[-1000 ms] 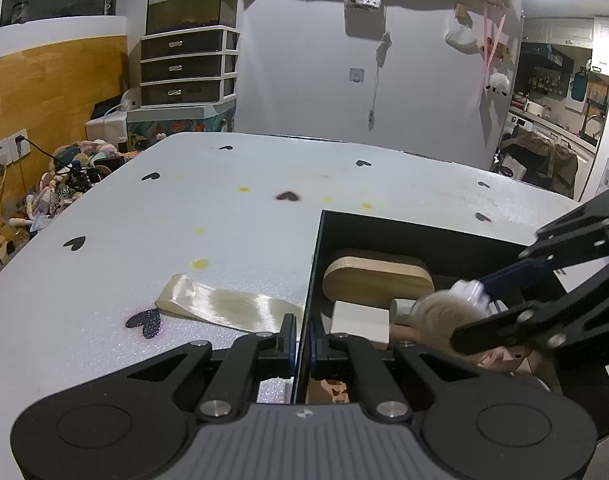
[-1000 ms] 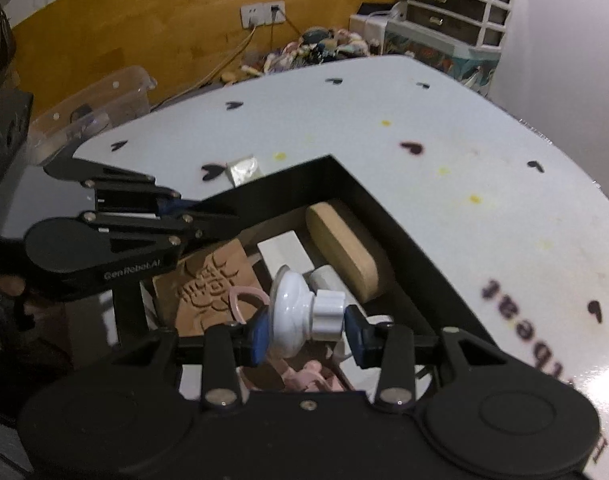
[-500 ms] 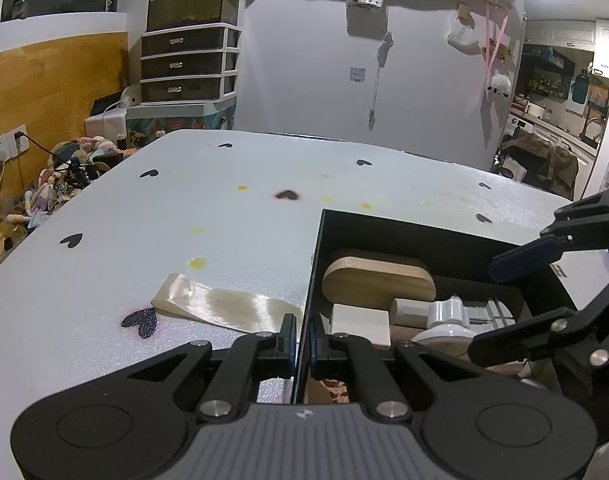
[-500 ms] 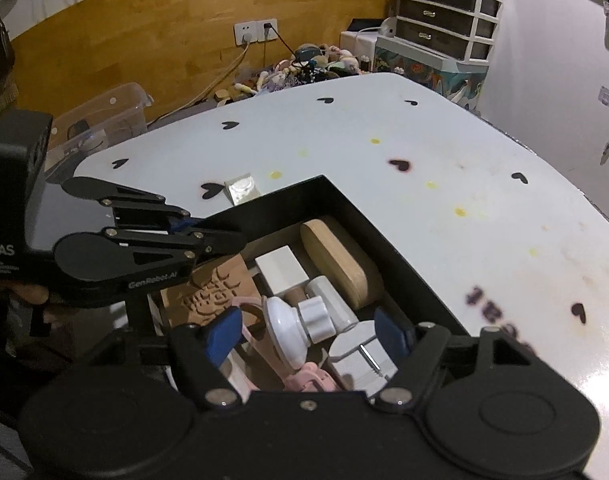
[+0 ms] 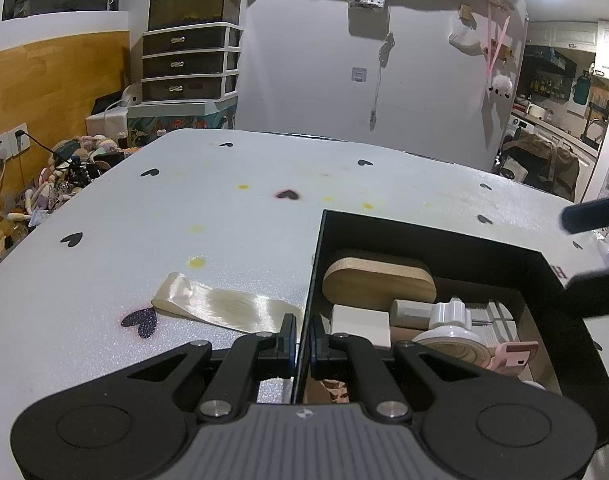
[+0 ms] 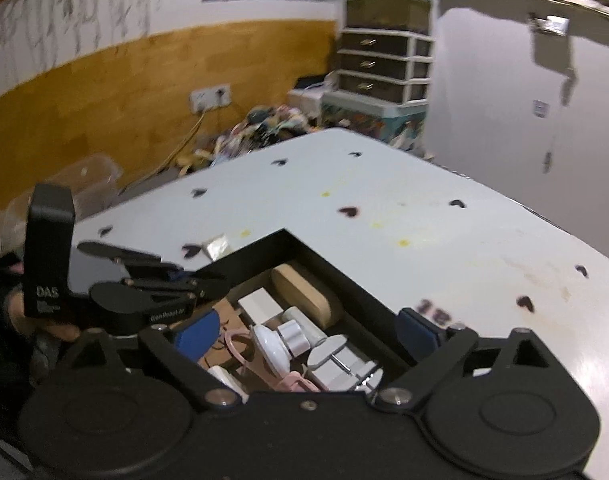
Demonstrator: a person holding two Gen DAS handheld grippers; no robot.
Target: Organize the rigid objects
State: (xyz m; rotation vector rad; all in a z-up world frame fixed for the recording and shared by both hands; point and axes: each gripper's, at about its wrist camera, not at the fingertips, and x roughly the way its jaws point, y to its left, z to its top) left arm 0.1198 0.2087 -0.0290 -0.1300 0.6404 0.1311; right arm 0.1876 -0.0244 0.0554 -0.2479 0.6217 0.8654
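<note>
From the left wrist, a white table [image 5: 224,208] dotted with black hearts and yellow spots runs toward a grey wall and a drawer tower [image 5: 190,66]. The left gripper [image 5: 300,338] pinches the black box [image 5: 432,240] wall; a ribbon [image 5: 224,306] lies beside it.

From the right wrist, wood panelling backs the table [image 6: 424,216]. The right gripper [image 6: 308,330] is opening, empty, above the white suction mount [image 6: 278,342] lying in the box [image 6: 344,276]

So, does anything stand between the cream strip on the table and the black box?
Only the side wall of the black box, where the shut left hand-held gripper straddles it, right beside the cream strip.
</note>
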